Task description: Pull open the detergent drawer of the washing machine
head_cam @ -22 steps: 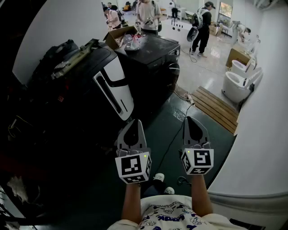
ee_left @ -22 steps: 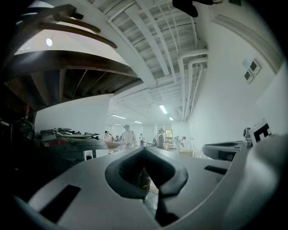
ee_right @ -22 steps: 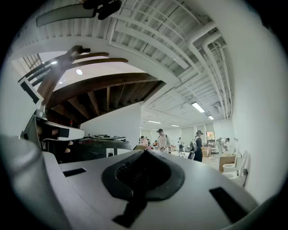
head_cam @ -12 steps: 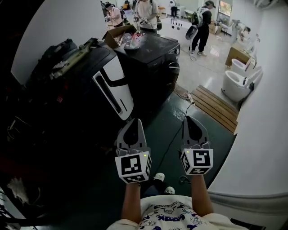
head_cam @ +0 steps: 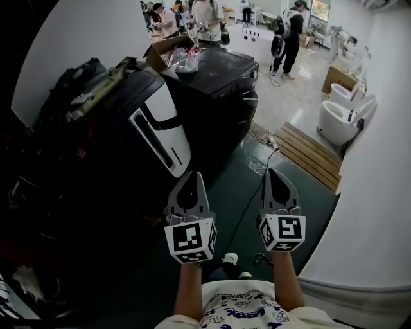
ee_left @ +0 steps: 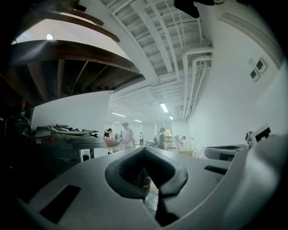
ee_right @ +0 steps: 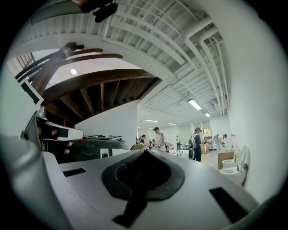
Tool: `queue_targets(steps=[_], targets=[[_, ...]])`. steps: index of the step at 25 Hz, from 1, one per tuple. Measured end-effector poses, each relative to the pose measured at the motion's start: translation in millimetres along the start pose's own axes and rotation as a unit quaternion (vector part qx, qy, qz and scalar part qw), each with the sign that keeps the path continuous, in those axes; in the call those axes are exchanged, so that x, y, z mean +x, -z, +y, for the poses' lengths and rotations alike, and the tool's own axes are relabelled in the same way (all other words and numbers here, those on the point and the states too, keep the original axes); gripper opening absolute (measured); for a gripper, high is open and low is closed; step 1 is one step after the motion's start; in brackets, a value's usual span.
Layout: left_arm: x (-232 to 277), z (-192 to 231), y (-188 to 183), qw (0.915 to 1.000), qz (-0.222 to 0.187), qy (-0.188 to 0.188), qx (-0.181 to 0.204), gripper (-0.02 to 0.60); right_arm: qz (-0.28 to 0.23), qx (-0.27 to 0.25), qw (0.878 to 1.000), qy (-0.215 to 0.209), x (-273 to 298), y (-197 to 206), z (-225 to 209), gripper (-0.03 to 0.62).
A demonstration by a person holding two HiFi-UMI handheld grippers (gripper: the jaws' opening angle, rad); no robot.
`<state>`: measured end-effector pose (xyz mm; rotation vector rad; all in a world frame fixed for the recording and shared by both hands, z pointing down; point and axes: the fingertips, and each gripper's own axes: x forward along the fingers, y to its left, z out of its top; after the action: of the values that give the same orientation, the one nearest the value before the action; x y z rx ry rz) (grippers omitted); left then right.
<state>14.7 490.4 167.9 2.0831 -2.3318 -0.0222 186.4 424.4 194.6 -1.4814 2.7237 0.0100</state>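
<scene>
— Where are the tongs?

— Both are held out level over the dark green floor (head_cam: 221, 170), side by side with a gap between them. The left tongs (head_cam: 191, 175) have their tips together and grip nothing. The right tongs (head_cam: 274, 172) are closed the same way, also empty.

— And the washing machine?

— The black washing machine (head_cam: 218, 80) stands along the floor's left edge, toward the far end. Its round door (head_cam: 249, 103) faces the open floor. It is well apart from both tongs.

— Anything nearer?

— Yes, a second dark appliance (head_cam: 103, 128) with a slanted white panel (head_cam: 164, 132) sits along that same left edge. It is ahead of the left tongs and to their left, closer than the washing machine, but not touching them.

— Can you see the detergent drawer?

— Not clearly. The machine's front is dark and small in the head view, so I cannot tell where the drawer sits or whether it is in or out. The gripper views show only the machine tops in the distance.

— What else is around?

— A cardboard box (head_cam: 166, 53) rests on the washing machine's top at its far-left corner. A cable (head_cam: 252, 193) trails over the floor between the two tongs. Wooden boards (head_cam: 311, 154) lie by the floor's right edge, with white toilets (head_cam: 338, 119) just beyond them. Several people (head_cam: 209, 19) stand at the far end of the room.
</scene>
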Motion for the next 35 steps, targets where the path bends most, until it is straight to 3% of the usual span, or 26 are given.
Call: queue_targets(steps=[2,9,12,23,35], targets=[[14.7,6.4,0.7,1.0,-0.001,0.002,0.003,0.014,-0.004,0.004,1.0,-0.005,14.6,0.6,0.8,0.018],[52.6,17.7,17.4,0.9998,0.011,0.018,-0.001,0.014,-0.01,0.014,1.0,-0.017,48.4,9.2,5.4,0.162],[64.4,21.6,24.5,0.9996,0.019,0.022,-0.004,0.014,-0.007,0.022,1.0,-0.019,60.3,15.2,5.4,0.187],[136.0,28.7,39.5,0.9993,0.036,0.006,-0.009,0.014,0.011,0.022,0.999,-0.032,129.5,29.9,-22.8,0.202],[278.4,21.4,36.3,0.9979,0.031,-0.056,-0.008,0.014,0.007,0.037,0.995,-0.094,276.1,29.8,-100.4,0.202]])
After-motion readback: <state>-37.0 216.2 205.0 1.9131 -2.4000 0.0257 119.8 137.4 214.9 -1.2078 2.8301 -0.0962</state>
